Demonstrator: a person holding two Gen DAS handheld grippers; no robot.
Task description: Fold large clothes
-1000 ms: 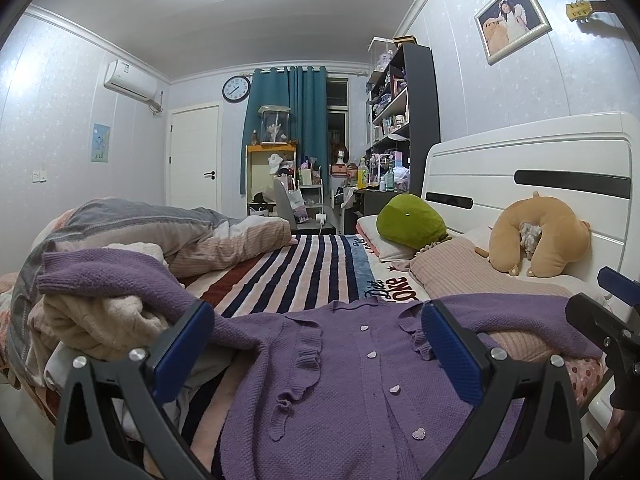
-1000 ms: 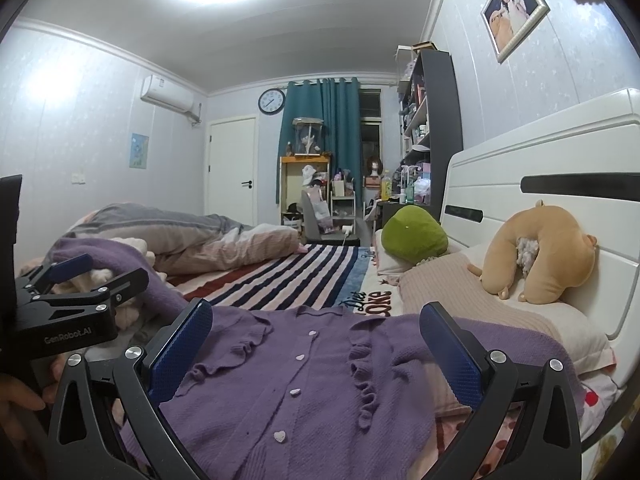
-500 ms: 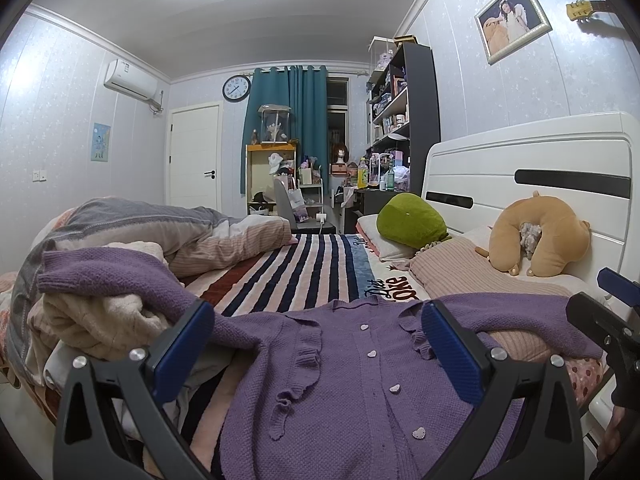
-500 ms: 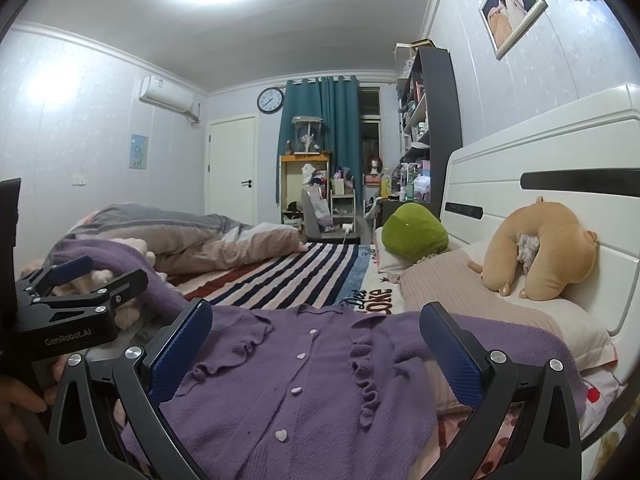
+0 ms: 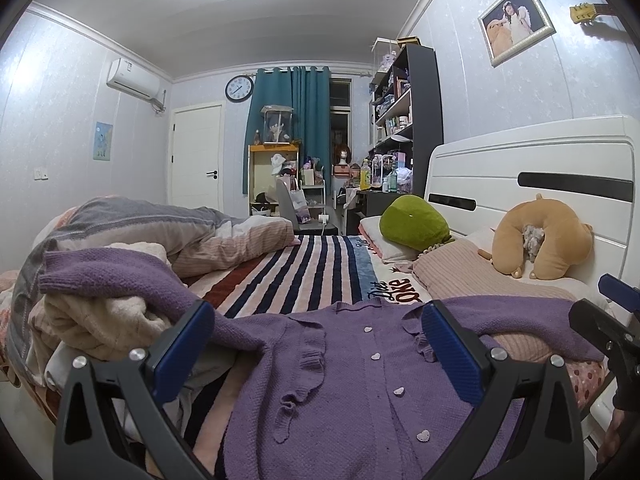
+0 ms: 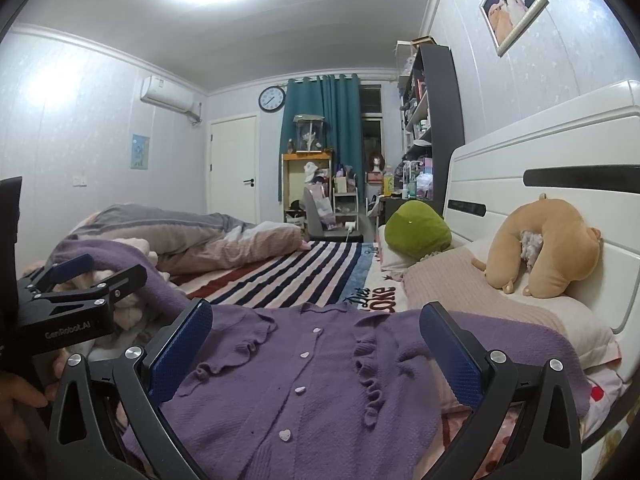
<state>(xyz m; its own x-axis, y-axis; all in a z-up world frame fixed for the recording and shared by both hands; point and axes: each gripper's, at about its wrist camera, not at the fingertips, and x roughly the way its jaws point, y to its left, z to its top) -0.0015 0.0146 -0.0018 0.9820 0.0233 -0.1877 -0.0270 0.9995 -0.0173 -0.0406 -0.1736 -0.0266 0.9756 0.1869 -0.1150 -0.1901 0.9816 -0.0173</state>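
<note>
A purple knitted cardigan (image 5: pixel 360 376) with ruffles and heart buttons lies spread face up on the bed; it also shows in the right wrist view (image 6: pixel 304 376). Its left sleeve (image 5: pixel 120 276) drapes over a heap of clothes, and its right sleeve (image 5: pixel 520 312) lies across a pink pillow. My left gripper (image 5: pixel 318 344) is open and empty, just above the cardigan's near hem. My right gripper (image 6: pixel 316 344) is open and empty above the cardigan too. The left gripper also shows at the left edge of the right wrist view (image 6: pixel 80 280).
A cream knit heap (image 5: pixel 100 324) and a rumpled duvet (image 5: pixel 140 224) lie on the left. A striped bedsheet (image 5: pixel 304 272) stretches behind. A green plush (image 5: pixel 414 222), a tan neck pillow (image 5: pixel 540 236) and the white headboard (image 5: pixel 520 168) are on the right.
</note>
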